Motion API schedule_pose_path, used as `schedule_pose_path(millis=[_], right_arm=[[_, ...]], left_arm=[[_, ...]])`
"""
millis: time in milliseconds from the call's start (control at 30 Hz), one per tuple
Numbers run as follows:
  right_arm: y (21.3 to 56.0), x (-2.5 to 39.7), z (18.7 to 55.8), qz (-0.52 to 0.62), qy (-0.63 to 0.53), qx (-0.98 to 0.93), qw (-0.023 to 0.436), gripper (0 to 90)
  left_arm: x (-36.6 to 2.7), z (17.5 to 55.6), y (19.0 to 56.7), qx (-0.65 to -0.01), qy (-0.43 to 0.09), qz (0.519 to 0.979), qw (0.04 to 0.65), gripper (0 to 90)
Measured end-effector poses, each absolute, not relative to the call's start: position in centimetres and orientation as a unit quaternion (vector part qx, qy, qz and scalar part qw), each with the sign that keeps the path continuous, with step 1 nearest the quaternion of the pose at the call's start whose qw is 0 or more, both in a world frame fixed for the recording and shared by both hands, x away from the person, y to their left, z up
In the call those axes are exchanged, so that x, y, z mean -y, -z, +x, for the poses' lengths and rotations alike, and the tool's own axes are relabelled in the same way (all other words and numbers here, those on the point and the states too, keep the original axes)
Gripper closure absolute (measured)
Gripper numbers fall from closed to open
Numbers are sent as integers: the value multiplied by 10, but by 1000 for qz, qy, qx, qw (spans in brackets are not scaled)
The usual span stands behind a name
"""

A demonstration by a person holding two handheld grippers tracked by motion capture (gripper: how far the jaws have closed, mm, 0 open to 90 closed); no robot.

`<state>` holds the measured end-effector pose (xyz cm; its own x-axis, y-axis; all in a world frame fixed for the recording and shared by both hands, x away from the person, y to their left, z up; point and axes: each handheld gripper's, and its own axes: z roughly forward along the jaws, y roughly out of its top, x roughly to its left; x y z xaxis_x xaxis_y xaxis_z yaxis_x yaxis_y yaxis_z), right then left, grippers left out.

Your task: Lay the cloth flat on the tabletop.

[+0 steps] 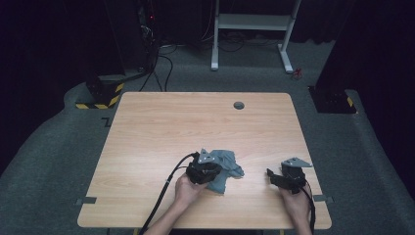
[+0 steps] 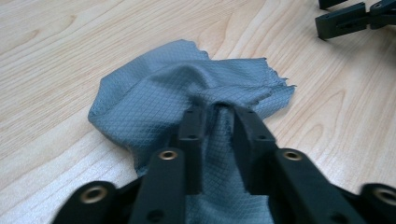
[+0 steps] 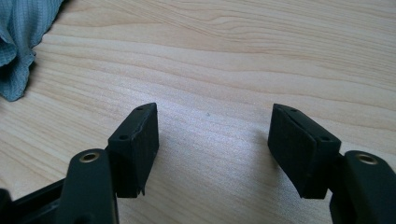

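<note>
On the table (image 1: 147, 127), left tongs (image 2: 217, 112) pinch cloth (image 2: 154, 98); right tongs (image 3: 212, 130) gape.

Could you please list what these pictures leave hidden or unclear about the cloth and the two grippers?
- High view: left gripper covers the grey cloth where it is pinched.
- Left gripper view: the cloth's near edge runs under the jaws.
- Right gripper view: right gripper open; cloth cut by the left edge.
</note>
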<state>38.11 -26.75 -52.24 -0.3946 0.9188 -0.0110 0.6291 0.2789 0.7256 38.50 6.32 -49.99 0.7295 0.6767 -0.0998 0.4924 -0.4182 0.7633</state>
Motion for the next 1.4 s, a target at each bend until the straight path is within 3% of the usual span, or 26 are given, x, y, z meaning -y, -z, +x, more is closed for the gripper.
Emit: schedule_pose_path(millis=[267,833,1400], right_arm=[[522,268,381,504,-327,-768,222,337],[522,268,381,504,-327,-768,221,337],[522,267,381,503,-328,-769,221,341]], left_arm=[[-59,385,500,-341,-117,838,409,880],[-84,377,489,-353,-106,819,439,882],[-118,363,504,-368,-111,821,423,883]])
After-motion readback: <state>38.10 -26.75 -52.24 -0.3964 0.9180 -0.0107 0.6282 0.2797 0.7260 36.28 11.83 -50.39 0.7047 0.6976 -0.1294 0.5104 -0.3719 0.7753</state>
